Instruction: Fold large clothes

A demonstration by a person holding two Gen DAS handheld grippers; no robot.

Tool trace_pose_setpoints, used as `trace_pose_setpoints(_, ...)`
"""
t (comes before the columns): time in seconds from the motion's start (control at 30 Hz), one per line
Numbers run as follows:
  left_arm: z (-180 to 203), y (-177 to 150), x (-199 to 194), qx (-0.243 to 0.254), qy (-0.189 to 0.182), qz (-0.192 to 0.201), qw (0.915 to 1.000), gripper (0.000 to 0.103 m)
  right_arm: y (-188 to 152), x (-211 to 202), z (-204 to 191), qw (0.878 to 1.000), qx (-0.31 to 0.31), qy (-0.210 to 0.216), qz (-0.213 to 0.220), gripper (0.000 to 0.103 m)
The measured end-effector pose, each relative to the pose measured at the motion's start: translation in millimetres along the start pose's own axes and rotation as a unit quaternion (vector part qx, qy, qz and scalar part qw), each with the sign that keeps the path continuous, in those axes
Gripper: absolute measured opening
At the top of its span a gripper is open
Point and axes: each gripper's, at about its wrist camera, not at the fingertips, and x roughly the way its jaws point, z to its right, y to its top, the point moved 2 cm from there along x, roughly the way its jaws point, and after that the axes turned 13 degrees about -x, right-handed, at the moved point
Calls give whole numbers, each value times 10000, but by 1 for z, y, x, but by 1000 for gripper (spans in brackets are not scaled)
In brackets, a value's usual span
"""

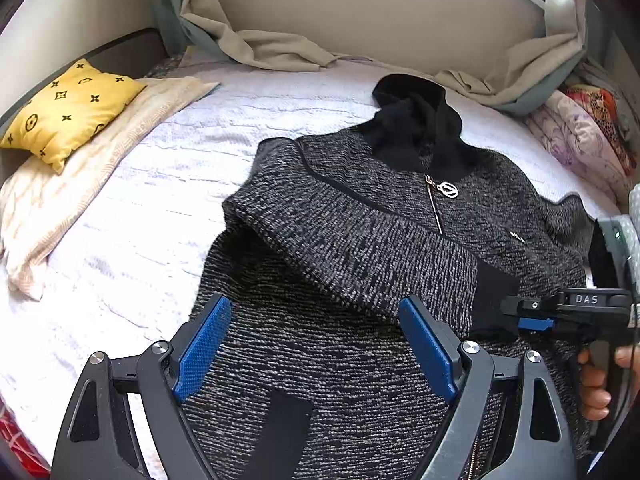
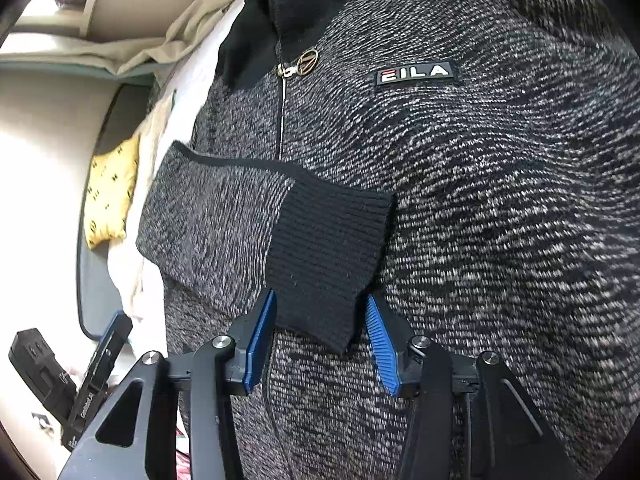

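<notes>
A grey-and-black knit hooded jacket point(image 1: 360, 216) lies front up on the bed, zipped, its hood point(image 1: 412, 120) toward the wall. One sleeve is folded across the chest and ends in a black ribbed cuff point(image 2: 328, 248). My right gripper point(image 2: 320, 296) has its blue pads on either side of the cuff's end, set apart and not squeezing it. In the left wrist view the right gripper point(image 1: 516, 314) comes in from the right at that cuff, held by a hand point(image 1: 596, 384). My left gripper point(image 1: 316, 304) hovers open over the jacket's lower body with nothing between its fingers.
The white bedspread point(image 1: 160, 184) shows bare to the left of the jacket. A yellow patterned pillow point(image 1: 68, 112) rests on a beige blanket point(image 1: 80, 184) at the far left. Curtains point(image 1: 272, 48) drape along the wall. Folded fabrics point(image 1: 580, 136) pile up at the right edge.
</notes>
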Motion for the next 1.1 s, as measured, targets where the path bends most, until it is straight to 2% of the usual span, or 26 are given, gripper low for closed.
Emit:
trace_pose_setpoints(0.1, -6, 5, 0, -178, -3, -16, 9998, 89, 5, 7, 3, 9998, -1, 79, 163, 44)
trace_pose_setpoints(0.33, -17, 11, 1, -457, 8, 0, 9990, 89, 18, 19, -11, 9984, -446, 15, 336, 42)
trace_pose_setpoints(0.4, -19, 12, 1, -468, 42, 1, 9989, 89, 24, 23, -16, 9975, -639, -130, 278, 15)
trace_pose_setpoints(0.47, -21, 13, 3, -473, 79, -8, 9988, 89, 30, 26, -20, 9965, -779, -179, 225, 9)
trace_pose_setpoints(0.53, -24, 14, 2, -505, 123, -1, 9986, 89, 36, 22, -26, 9940, -952, -431, 330, 7)
trace_pose_setpoints(0.63, -33, 18, -1, -611, 167, 29, 9980, 89, 50, 7, -43, 9826, -1505, -951, 532, 5)
trace_pose_setpoints(0.77, -46, 24, -1, -793, 264, 67, 9965, 89, 68, -20, -59, 9546, -2133, -1821, 999, 5)
trace_pose_setpoints(0.87, -53, 28, 0, -938, 352, 106, 9949, 89, 76, -34, -59, 9350, -2334, -2339, 1289, 5)
trace_pose_setpoints(0.9, -55, 29, 1, -964, 364, 95, 9946, 89, 77, -36, -57, 9317, -2353, -2424, 1337, 5)
trace_pose_setpoints(1.1, -48, 25, 13, -753, 572, 5, 9955, 89, 83, -24, -34, 9328, -2210, -2566, 1236, 5)
